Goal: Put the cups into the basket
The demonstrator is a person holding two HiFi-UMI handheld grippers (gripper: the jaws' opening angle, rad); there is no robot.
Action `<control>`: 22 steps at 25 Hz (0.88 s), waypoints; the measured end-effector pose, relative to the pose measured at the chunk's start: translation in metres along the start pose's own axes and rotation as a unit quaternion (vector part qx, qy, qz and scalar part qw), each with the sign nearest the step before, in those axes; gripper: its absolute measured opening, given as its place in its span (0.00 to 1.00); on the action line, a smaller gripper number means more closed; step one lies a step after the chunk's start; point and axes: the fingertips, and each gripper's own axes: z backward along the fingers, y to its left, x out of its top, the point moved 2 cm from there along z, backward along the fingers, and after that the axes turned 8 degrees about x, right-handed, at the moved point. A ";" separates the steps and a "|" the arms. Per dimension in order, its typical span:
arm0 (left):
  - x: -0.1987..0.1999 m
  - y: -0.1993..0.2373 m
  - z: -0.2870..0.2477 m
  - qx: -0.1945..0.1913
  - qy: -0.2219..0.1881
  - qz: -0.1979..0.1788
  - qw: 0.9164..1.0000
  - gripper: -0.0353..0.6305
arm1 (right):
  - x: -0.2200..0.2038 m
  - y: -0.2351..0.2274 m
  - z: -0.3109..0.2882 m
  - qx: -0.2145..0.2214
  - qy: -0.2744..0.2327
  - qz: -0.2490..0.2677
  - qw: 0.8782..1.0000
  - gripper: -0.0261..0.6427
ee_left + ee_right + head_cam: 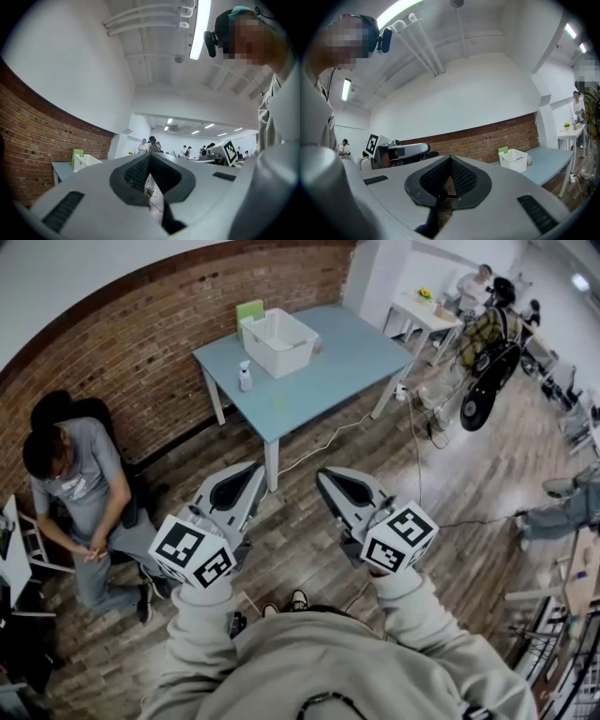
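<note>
**Cups Not in the Basket Yet**

The job looks like it has not begun. The person stands on the brown wood floor [309, 521], well apart from the light blue table [323, 381] that stands by the red brick wall [141, 324]. The grey left gripper [253, 468] and the grey right gripper [324, 474] are held out in front of the body. In each gripper view the two jaws are pressed together at the tips. Nothing is between them, so both are empty.

The white plastic basket with small holes in its sides [279, 341] sits on the table, on the part near the wall. Its open mouth points up. Its long side seems to run from the wall out toward the room, across the table. No cup shows inside it, but it is too far off to be sure.

A small pale thing that may be a cup [246, 377] stands on the table just beside the basket, on the left in the head view. It stands upright, so its long side goes up and down. Another small thing [317, 345] sits at the other side of the basket, too small to tell what it is.

I think everything is left to do: go to the table, open the jaws, pick up each cup and drop it in.
</note>
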 end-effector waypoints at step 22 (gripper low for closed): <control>0.007 -0.012 -0.067 -0.035 0.028 -0.035 0.998 0.05 | -0.009 -0.084 0.040 0.022 -0.034 -0.063 0.997 0.06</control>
